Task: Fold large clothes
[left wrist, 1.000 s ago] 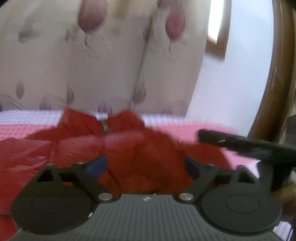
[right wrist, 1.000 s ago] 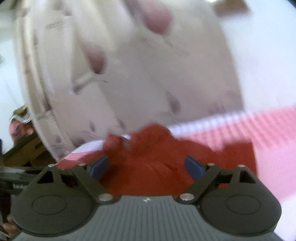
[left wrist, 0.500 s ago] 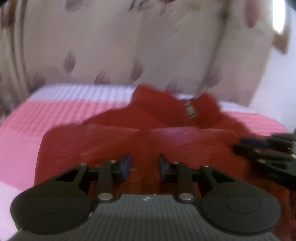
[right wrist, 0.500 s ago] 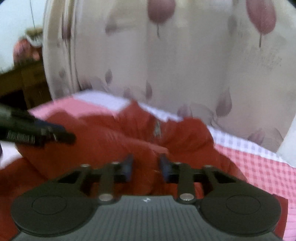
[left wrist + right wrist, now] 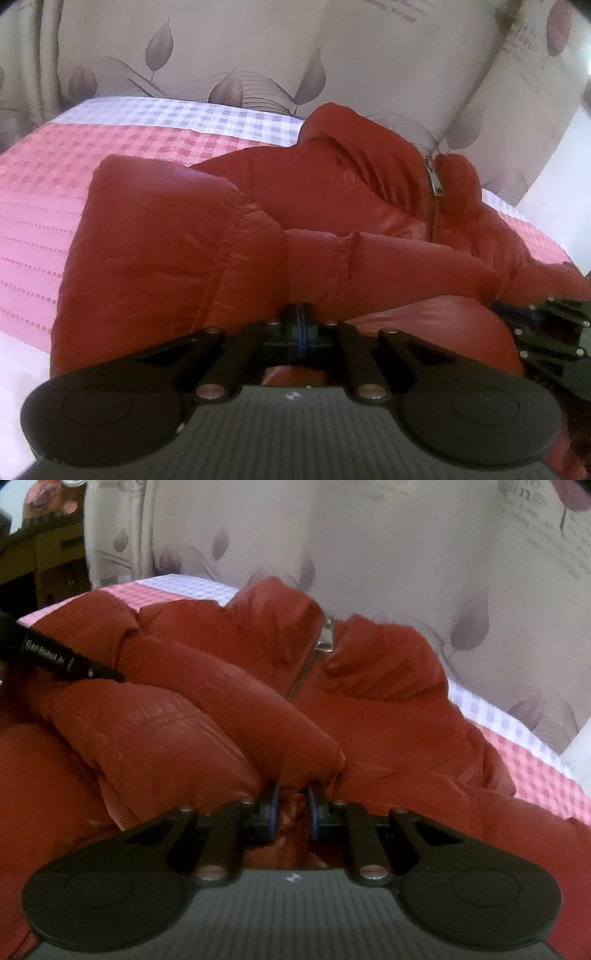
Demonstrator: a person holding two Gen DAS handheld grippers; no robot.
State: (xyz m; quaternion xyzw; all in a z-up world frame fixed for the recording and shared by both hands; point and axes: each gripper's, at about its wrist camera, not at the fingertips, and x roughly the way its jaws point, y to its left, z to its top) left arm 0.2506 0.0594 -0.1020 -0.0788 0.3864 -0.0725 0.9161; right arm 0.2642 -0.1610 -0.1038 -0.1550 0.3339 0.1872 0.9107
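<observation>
A red puffer jacket (image 5: 229,236) lies on a pink and white checked bed cover, collar and zip pull (image 5: 433,177) toward the curtain. My left gripper (image 5: 300,325) is shut at the jacket's near edge; whether fabric is pinched between its pads is hidden. My right gripper (image 5: 291,808) is shut on a fold of the jacket (image 5: 207,731), with red fabric between its blue pads. The right gripper shows at the right edge of the left wrist view (image 5: 546,328). The left gripper shows at the left edge of the right wrist view (image 5: 62,661).
The bed cover (image 5: 55,177) stretches to the left of the jacket. A cream curtain with leaf print (image 5: 240,48) hangs just behind the bed. A wooden cabinet (image 5: 48,554) stands at the far left in the right wrist view.
Both grippers went from wide open to shut and came down close to the jacket. The right one now pinches a fold of it.
</observation>
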